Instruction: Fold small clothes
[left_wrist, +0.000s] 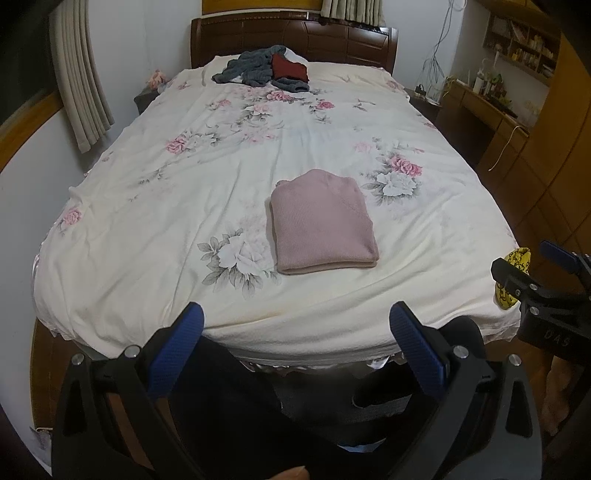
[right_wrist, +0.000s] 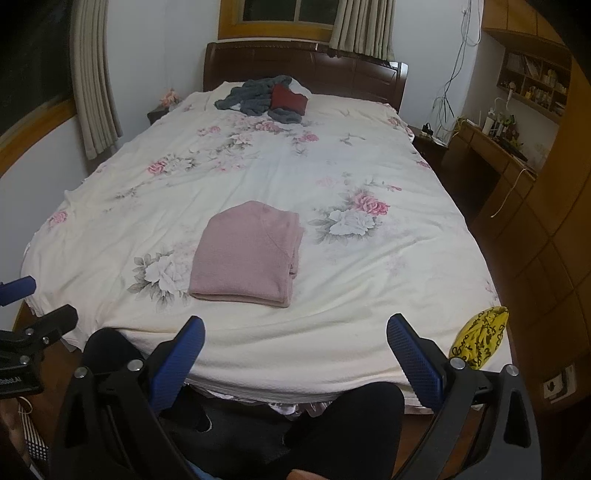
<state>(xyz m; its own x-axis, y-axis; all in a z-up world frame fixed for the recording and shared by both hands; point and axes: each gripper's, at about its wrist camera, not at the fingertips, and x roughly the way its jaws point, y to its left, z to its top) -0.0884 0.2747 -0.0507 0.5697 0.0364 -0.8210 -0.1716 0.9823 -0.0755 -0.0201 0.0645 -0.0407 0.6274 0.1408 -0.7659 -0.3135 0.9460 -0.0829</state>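
Observation:
A pink knitted top (left_wrist: 323, 221) (right_wrist: 246, 254) lies folded into a neat rectangle on the near half of the bed. My left gripper (left_wrist: 295, 317) hovers open over the foot edge of the bed, short of the pink top, with nothing between its blue pads (left_wrist: 417, 350). My right gripper (right_wrist: 295, 328) is also open and empty, held back at the foot edge, and shows at the right side of the left wrist view (left_wrist: 532, 273). A heap of grey and dark red clothes (left_wrist: 264, 70) (right_wrist: 264, 98) sits far off by the headboard.
The bed has a white floral sheet (left_wrist: 184, 192) (right_wrist: 369, 280). A yellow patterned cloth (right_wrist: 478, 341) (left_wrist: 511, 277) rests on its near right corner. Dark trousered knees (right_wrist: 332, 424) are below the grippers. A wooden desk (right_wrist: 495, 155) and wardrobe stand right, curtains (left_wrist: 83, 81) left.

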